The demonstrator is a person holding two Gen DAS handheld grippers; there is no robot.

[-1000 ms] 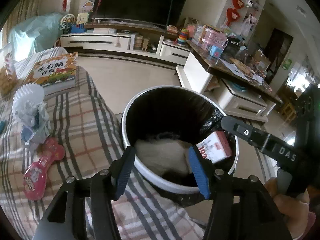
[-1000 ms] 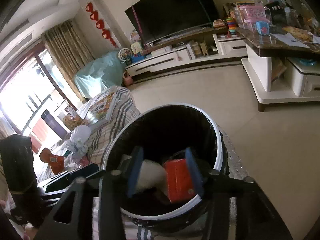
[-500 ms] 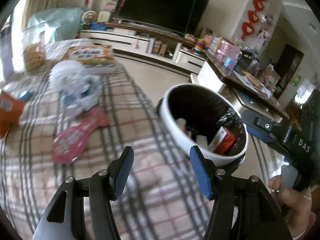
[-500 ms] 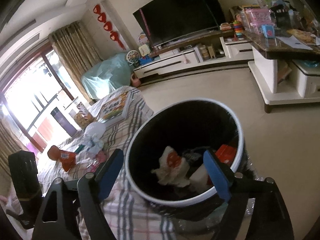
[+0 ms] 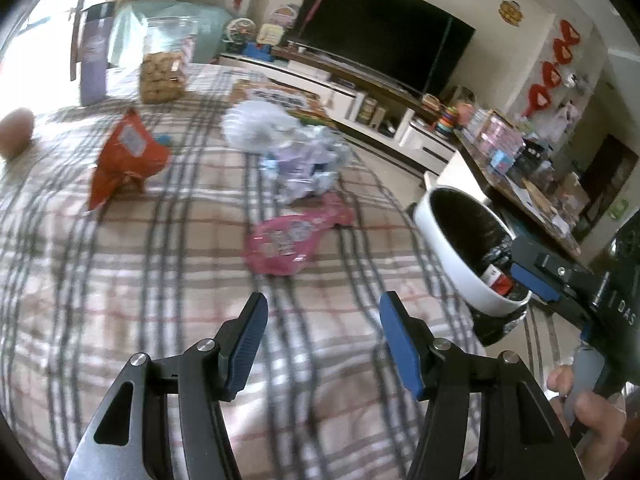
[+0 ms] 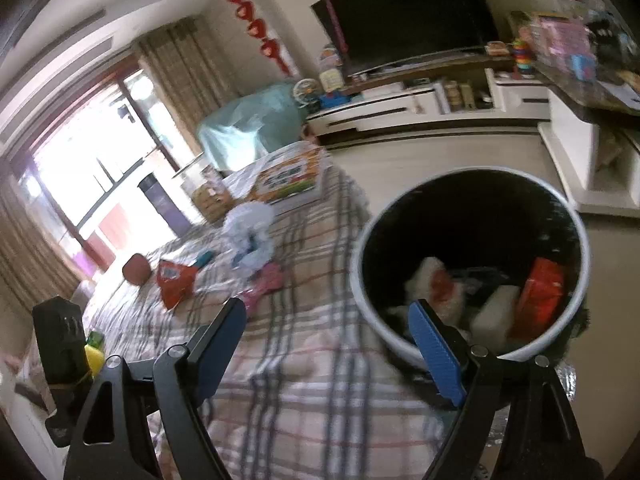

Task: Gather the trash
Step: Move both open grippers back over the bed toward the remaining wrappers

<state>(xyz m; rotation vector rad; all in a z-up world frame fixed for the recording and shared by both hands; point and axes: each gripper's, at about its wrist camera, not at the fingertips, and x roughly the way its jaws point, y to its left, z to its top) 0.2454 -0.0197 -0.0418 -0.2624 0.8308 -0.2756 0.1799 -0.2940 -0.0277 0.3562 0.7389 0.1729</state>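
Left gripper (image 5: 322, 332), nearest, hangs over the plaid cloth (image 5: 140, 280) with its 2 blue pads apart and nothing between them; it is released. Right gripper (image 6: 326, 334) is likewise released and empty, its pads spread wide, 1 over the cloth and 1 in front of the bin (image 6: 576, 216) rim. The bin stands just beside the cloth's edge and already holds a red carton (image 6: 542, 296) and pale crumpled waste. Just beyond the left gripper lies the pink wrapper (image 5: 292, 236), flat on the cloth; behind it, touching or nearly so, sits a crumpled pale bag (image 5: 304, 160), and well to its left a red-orange snack bag (image 5: 126, 156). Farther back are a cookie jar (image 5: 164, 76) and a picture book (image 6: 290, 178), which are probably not trash. Risks, as judged: the flat wrapper offers little edge, so closing pads may pinch the soft cloth with it and drag the cover, shifting every item toward the edge. The crumpled bag is loose and light; a partial grip could shed pieces over the floor on the way to the bin. The 2 grippers work close together near the rim and could collide. Blur obscures finer detail.
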